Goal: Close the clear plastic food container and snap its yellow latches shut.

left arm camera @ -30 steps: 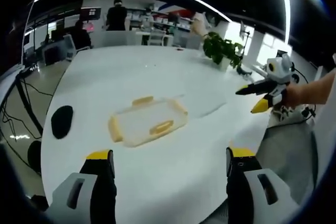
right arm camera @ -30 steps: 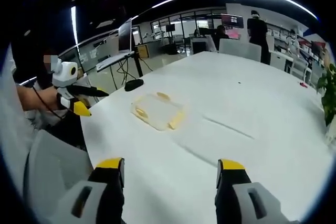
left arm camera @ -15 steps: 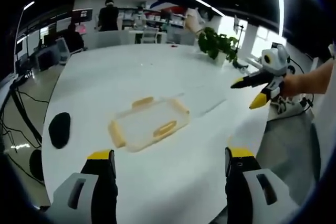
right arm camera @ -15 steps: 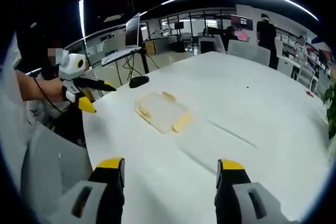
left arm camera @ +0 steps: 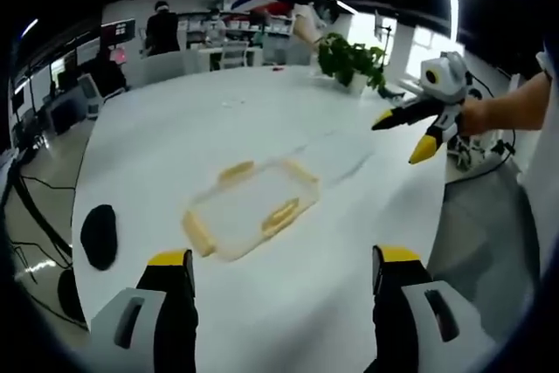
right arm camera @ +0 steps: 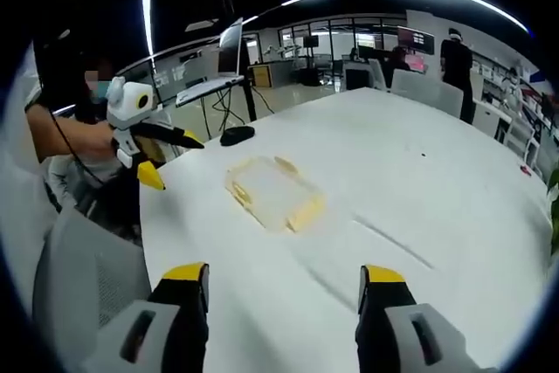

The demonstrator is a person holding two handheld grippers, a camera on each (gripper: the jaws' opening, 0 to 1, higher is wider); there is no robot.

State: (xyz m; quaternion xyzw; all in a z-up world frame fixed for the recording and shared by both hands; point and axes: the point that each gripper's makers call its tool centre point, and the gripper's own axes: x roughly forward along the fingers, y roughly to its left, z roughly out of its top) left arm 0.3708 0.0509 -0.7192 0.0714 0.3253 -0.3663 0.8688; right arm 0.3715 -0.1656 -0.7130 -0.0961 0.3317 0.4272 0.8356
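- Since half a second ago we have carried both grippers a little closer to the clear container [left arm camera: 251, 208], which now sits larger and nearer our left gripper [left arm camera: 278, 270] fingertips.
- In the left gripper view the right gripper [left arm camera: 402, 138] has risen higher on the right side, and it hangs above the table's edge.
- Both pairs of jaws stand spread wide and released, with nothing between them.
- The container lies flat on the white table [left arm camera: 175, 128], ahead of the left fingers and slightly toward the left one; its lid rests on it, with yellow latches [left arm camera: 281, 213] at its sides.
- In the right gripper view the container [right arm camera: 271, 192] lies well ahead, toward the left finger, and the left gripper [right arm camera: 170, 156] hangs beside the table edge, near the container.
- Bare tabletop lies between our right gripper [right arm camera: 284, 283] and the container; the curved table edge runs just below the fingers.
- A black mouse [left arm camera: 98, 235] rests near the left table edge, apart from the container.
- A potted plant [left arm camera: 349, 58] stands far across the table, and people stand in the office beyond.
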